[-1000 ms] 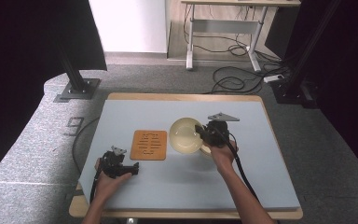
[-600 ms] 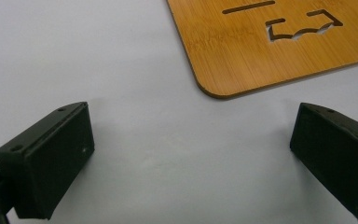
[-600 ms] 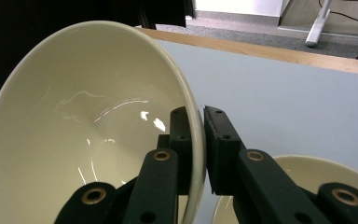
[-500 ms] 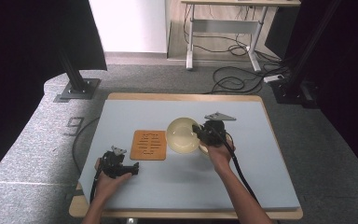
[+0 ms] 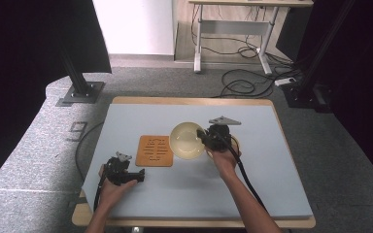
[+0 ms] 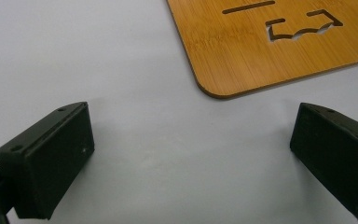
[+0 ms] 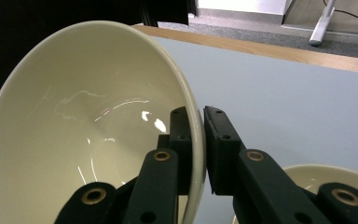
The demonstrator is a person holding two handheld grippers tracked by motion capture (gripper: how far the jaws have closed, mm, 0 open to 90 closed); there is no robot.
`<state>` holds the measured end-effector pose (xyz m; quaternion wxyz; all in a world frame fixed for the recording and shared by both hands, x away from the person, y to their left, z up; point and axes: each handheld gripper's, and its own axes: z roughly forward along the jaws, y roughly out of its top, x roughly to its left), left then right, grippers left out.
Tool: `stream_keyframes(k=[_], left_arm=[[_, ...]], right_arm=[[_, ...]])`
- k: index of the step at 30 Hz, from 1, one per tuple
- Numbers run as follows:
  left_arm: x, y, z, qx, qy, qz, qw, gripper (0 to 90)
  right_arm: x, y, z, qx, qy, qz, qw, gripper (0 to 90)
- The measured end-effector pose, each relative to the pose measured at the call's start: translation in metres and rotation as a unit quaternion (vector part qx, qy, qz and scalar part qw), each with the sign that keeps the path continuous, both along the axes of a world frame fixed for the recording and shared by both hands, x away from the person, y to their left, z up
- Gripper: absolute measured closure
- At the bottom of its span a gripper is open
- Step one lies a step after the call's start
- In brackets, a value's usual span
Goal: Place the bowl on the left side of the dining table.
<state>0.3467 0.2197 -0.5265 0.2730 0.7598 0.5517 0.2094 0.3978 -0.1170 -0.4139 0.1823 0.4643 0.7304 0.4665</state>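
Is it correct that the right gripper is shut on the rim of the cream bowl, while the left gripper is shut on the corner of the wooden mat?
Not quite. The right gripper is shut on the rim of the cream bowl, but the left gripper stands open, with nothing between its jaws. In the left gripper view, the wooden mat lies apart from it, on the table.

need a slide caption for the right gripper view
Right tool clamps the rim of a tilted cream bowl above the grey table.
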Motion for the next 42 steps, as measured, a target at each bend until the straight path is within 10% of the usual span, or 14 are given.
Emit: stream_keyframes(k=[42], left_arm=[[0.0,0.0,0.0,0.0,0.0,0.0,1.0,0.0]], right_arm=[[0.007,0.037,-0.019,-0.011,0.014,0.022,0.9996,82.2]])
